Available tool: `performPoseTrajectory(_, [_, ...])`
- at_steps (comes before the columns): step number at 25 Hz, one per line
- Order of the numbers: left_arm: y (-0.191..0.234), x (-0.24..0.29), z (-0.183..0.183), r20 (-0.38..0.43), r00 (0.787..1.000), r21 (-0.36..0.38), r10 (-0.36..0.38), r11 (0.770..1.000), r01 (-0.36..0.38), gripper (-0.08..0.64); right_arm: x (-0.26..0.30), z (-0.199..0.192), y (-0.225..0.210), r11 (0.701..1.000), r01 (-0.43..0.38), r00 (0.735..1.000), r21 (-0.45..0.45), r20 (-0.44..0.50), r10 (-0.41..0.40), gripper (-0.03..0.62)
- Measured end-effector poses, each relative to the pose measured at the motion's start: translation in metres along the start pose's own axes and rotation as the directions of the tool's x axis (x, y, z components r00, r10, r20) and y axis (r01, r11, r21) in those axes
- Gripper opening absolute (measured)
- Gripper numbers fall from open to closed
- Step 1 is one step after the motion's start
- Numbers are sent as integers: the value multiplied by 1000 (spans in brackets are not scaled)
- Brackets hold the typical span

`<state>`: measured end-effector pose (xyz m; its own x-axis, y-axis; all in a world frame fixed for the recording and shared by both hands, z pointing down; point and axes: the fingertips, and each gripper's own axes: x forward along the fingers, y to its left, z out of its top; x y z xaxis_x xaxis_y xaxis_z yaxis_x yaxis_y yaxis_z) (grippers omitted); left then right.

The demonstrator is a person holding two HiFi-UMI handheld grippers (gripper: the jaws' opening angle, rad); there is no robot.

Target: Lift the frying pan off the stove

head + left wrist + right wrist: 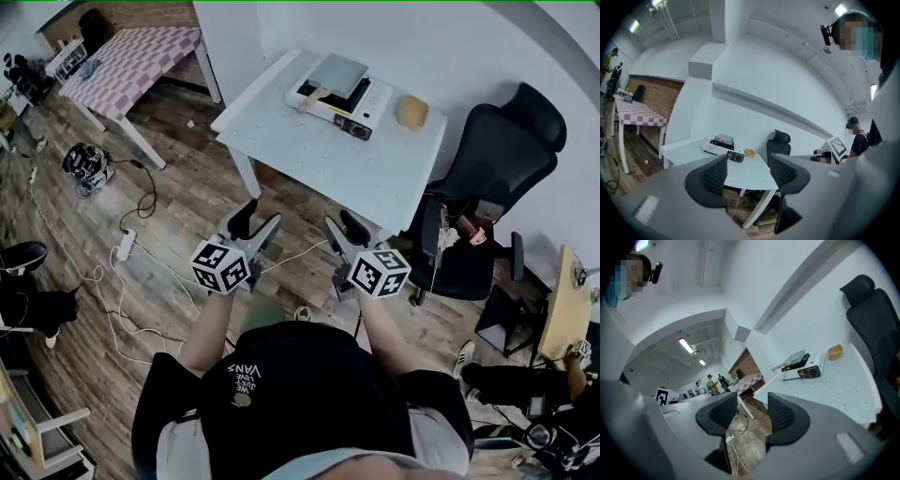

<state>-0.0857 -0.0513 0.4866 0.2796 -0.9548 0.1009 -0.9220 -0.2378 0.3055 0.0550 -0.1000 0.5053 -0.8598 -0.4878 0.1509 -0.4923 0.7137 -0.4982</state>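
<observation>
The frying pan sat on the stove by the table's far edge. The left gripper and right gripper hung well short of the table, jaws apart and empty, probably readied for its handle.

Left gripper, right gripper, side by side, fingers apart (both empty)

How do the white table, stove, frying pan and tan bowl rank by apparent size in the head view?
1. white table
2. stove
3. frying pan
4. tan bowl
All four are at a similar distance from the camera, so the order looks safe.
</observation>
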Motion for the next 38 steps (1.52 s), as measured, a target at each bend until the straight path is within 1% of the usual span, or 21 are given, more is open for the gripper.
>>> performPoseTrajectory(5, [23, 30, 5, -14, 1000, -23, -3, 1000, 3, 272, 32, 6, -13, 999, -17, 1000, 30, -15, 17, 193])
performPoseTrajectory(11, [57, 70, 16, -29, 999, -45, -26, 999, 24, 273, 66, 12, -34, 998, 9, 1000, 68, -25, -7, 193])
performPoseTrajectory(17, [101, 115, 35, -62, 993, -56, -97, 994, 93, 279, 118, 27, -57, 990, 61, 998, 127, -6, -61, 193])
performPoseTrajectory(21, [136, 145, 51, -97, 984, -72, -153, 987, 146, 282, 159, 40, -66, 981, 100, 995, 168, 11, -103, 193])
performPoseTrajectory(28, [191, 192, 72, -148, 954, -88, -262, 964, 251, 284, 223, 55, -74, 963, 162, 983, 216, 53, -178, 193])
performPoseTrajectory(31, [205, 217, 77, -165, 935, -102, -314, 948, 300, 285, 240, 62, -81, 951, 193, 973, 243, 81, -218, 193])
performPoseTrajectory(33, [209, 232, 78, -181, 917, -116, -356, 933, 339, 285, 246, 67, -84, 939, 207, 964, 273, 109, -244, 194])
performPoseTrajectory(35, [209, 247, 76, -201, 893, -134, -403, 914, 382, 285, 250, 71, -87, 926, 218, 954, 309, 135, -269, 195])
performPoseTrajectory(38, [206, 271, 72, -215, 858, -186, -466, 882, 432, 285, 252, 73, -92, 908, 224, 944, 354, 152, -292, 196])
